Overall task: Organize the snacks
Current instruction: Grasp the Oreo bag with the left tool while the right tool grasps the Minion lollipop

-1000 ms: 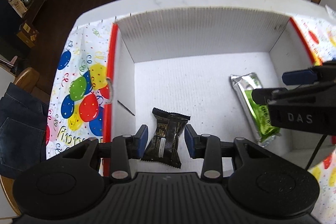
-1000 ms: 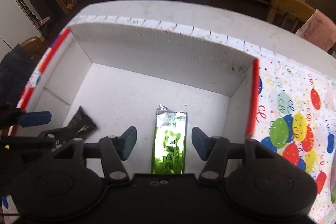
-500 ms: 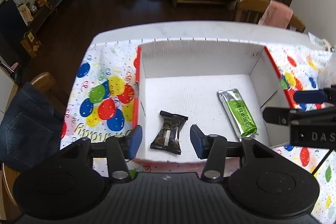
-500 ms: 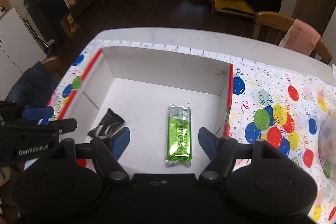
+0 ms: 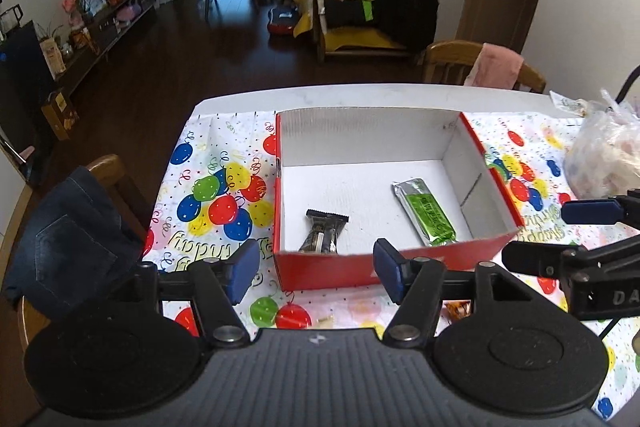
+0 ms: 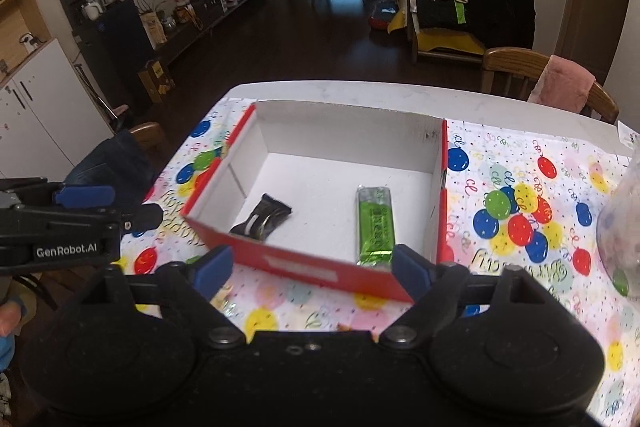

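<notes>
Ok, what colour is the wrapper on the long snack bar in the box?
Bright green with silver ends. The snack bar shows best in the right wrist view.

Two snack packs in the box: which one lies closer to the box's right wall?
The green foil-wrapped bar, lying lengthwise by the right wall of the red box. The black wrapped snack sits further left, near the front wall.

White table carries balloon-print cloth under a red box.
</notes>
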